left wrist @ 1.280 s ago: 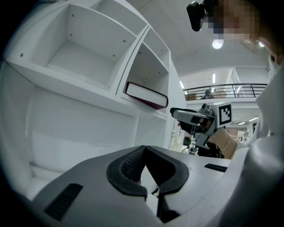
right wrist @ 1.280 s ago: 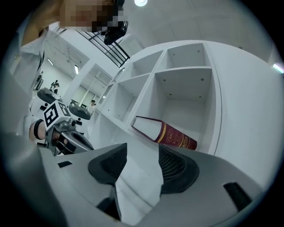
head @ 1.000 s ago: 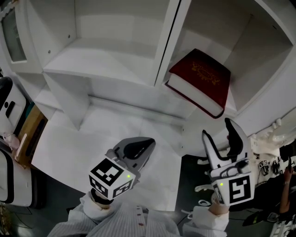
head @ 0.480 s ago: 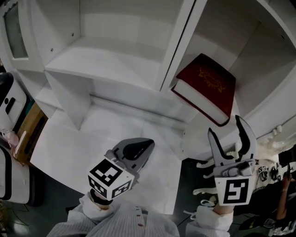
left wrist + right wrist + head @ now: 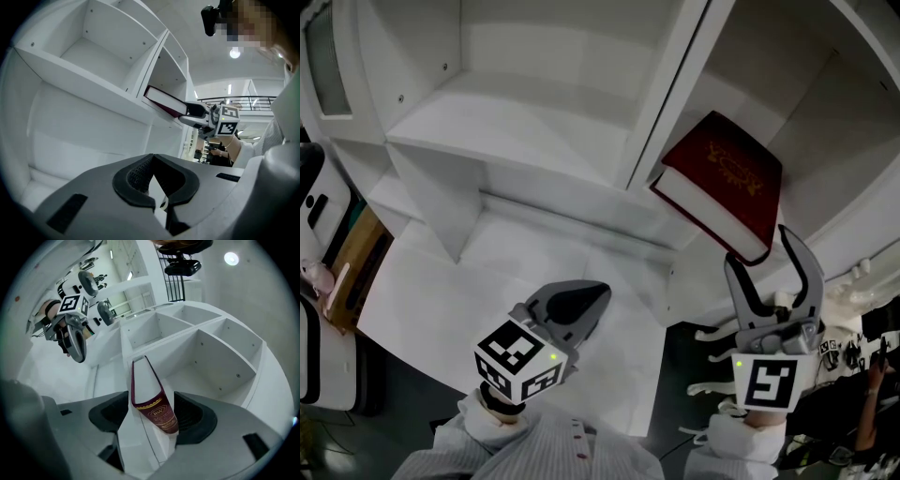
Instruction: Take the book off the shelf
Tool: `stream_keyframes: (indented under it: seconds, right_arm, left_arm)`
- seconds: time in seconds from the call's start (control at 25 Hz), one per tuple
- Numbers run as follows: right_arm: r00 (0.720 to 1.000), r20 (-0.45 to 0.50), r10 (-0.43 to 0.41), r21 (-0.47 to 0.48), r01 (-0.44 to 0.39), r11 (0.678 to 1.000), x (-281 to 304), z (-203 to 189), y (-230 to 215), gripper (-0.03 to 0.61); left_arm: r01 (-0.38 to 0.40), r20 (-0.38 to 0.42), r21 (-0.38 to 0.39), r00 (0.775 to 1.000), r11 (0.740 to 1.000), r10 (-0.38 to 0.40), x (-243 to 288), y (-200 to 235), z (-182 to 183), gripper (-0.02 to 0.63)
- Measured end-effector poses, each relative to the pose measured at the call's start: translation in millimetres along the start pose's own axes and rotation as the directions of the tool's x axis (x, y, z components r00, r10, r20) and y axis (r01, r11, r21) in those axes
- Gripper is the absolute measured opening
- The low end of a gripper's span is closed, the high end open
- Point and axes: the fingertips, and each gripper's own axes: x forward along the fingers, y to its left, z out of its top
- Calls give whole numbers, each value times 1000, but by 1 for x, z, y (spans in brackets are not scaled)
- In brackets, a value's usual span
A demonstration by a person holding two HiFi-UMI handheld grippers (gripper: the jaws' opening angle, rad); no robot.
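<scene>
Your book (image 5: pixel 724 183) has a dark red cover with a gold ornament. Its spine carries a gold band and gold lettering, and its page edges are white. The shelf (image 5: pixel 534 122) is white throughout. Your left gripper (image 5: pixel 598 289) and right gripper (image 5: pixel 757 246) are grey, with black ribbed pads (image 5: pixel 138 172). The left marker cube (image 5: pixel 520 361) and right marker cube (image 5: pixel 766 382) show black square patterns on white.

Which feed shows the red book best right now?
Head view: the red book shows its whole cover, lying flat, a corner past the shelf edge, in front of the right gripper. Right gripper view shows only its spine end, between the open jaws. Left gripper view shows a distant thin edge.
</scene>
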Motion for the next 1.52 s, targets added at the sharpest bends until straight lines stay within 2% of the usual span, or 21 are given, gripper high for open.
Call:
stream_keyframes:
  seconds: [0.48,0.92,1.12,1.52]
  right_arm:
    - [997,73,24,-143,-13,990,22,3,2,255]
    - [991,124,51,-161,-30,986,37,5,1,255]
    - [989,145,30,-151,-8,989,35,9,-3,255]
    - [992,124,18,-183,5,983,31,15,-1,253]
  left_arm:
    - [2,2,-30,1000,1000,-2,6,9,-1,9]
    - [-20,3,-42,1000,999,20,6,15,-5,9]
    - [-25,5,-41,1000,999,25,4,16,-4,9]
    - [-22,15,-37,1000,999,23,-2,13,0,9]
